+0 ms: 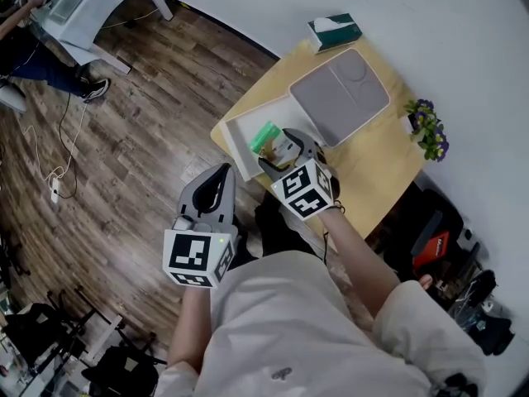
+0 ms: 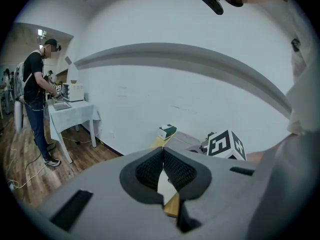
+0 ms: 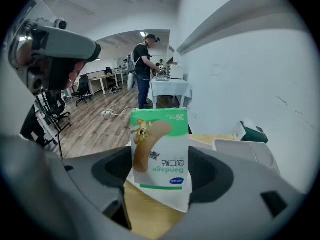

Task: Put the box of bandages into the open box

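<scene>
The box of bandages (image 1: 267,138) is green and white with a plaster printed on it. My right gripper (image 1: 282,145) is shut on it and holds it just above the near end of the open white box (image 1: 235,138) on the wooden table (image 1: 376,168). In the right gripper view the box of bandages (image 3: 160,149) stands upright between the jaws of my right gripper (image 3: 161,171), with the white box (image 3: 245,151) behind it to the right. My left gripper (image 1: 220,174) hangs over the floor off the table's near corner, shut and empty, and its jaws meet in the left gripper (image 2: 163,156) view.
A grey lid or tray (image 1: 340,96) lies behind the white box. A green tissue box (image 1: 334,31) sits at the table's far corner and a pot of purple flowers (image 1: 427,129) at its right edge. A person (image 1: 41,56) works at a white table far left.
</scene>
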{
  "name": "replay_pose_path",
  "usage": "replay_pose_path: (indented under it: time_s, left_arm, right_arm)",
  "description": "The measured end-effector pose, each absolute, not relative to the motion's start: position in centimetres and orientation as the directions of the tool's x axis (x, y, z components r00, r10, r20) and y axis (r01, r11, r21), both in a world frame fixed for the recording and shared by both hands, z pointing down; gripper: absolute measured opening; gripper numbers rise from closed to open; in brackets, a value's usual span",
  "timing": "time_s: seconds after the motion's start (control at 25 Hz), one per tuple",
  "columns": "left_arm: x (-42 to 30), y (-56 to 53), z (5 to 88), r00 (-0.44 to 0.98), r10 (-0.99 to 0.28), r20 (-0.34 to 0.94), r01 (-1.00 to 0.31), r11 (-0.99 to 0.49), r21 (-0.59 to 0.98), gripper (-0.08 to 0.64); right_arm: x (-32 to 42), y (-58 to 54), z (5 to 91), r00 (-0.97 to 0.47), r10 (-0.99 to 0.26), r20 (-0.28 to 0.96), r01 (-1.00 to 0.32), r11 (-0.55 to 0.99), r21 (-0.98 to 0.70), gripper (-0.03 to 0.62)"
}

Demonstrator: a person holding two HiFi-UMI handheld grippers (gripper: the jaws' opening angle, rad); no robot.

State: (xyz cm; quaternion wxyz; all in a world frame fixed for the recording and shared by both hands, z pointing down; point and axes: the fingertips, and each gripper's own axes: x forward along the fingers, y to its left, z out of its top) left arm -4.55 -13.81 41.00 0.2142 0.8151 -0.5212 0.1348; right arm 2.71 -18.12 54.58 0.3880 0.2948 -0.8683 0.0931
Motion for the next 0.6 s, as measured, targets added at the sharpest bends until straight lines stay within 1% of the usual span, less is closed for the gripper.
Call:
replay_pose_path:
  time_s: [0.28, 0.6]
  left_arm:
    - [-4.1, -14.3, 41.9, 0.401, -0.798, 0.449, -0.916, -0.341, 0.213, 0.005]
    - [-4.7, -15.2, 42.5, 0.419, -0.785, 0.456, -0.908, -0.357, 0.219, 0.005]
  right_arm:
    - [3.3, -18.3, 56.7, -0.515, -0.411, 0.752, -0.564, 0.823, 0.064, 0.353]
    - [3.2, -18.6, 58.5, -0.484, -0.397, 0.780, -0.556, 0.828, 0.077, 0.353]
